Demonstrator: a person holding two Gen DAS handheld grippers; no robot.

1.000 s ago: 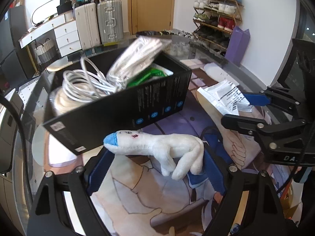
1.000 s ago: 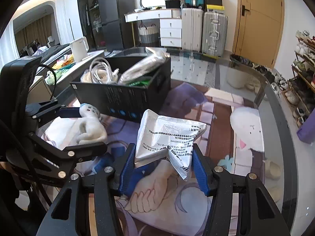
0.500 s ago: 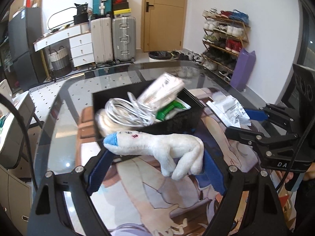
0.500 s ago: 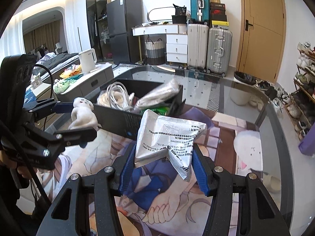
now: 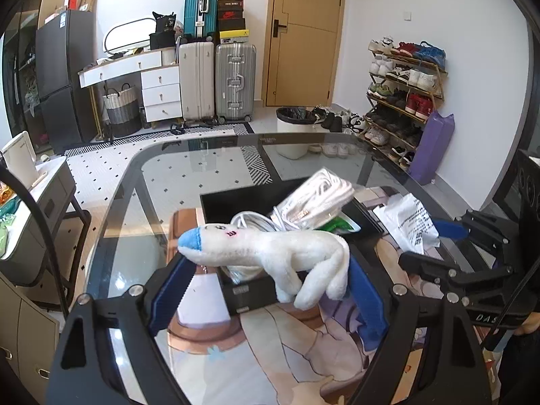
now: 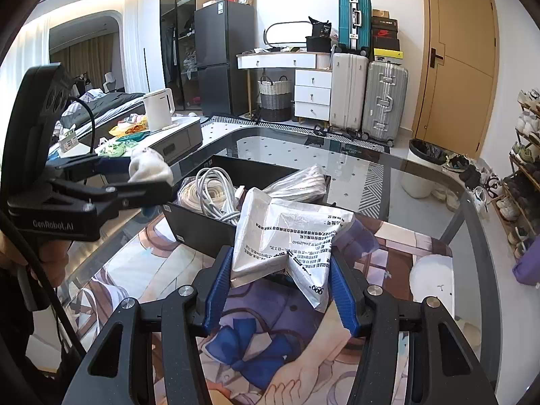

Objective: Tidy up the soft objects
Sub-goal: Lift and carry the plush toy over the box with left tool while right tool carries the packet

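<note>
My left gripper (image 5: 270, 290) is shut on a white plush toy (image 5: 270, 249) with a blue snout, held above the near end of the black box (image 5: 249, 290). The toy also shows in the right wrist view (image 6: 148, 167). My right gripper (image 6: 280, 290) is shut on a white printed pouch (image 6: 283, 246), held above the table in front of the black box (image 6: 199, 229). The box holds coiled white cables (image 6: 212, 195) and a clear bag of cable (image 5: 317, 199). The pouch also shows in the left wrist view (image 5: 411, 222).
The glass table (image 5: 162, 175) carries a printed cartoon mat (image 6: 256, 344). A side cabinet with a white kettle (image 6: 158, 109) stands to the left. Suitcases (image 5: 216, 81), a bin (image 5: 293, 128) and a shoe rack (image 5: 405, 91) stand beyond the table.
Both grippers have risen with their loads. The black box now lies lower and farther in both views, and the plush toy sits over its near end.
</note>
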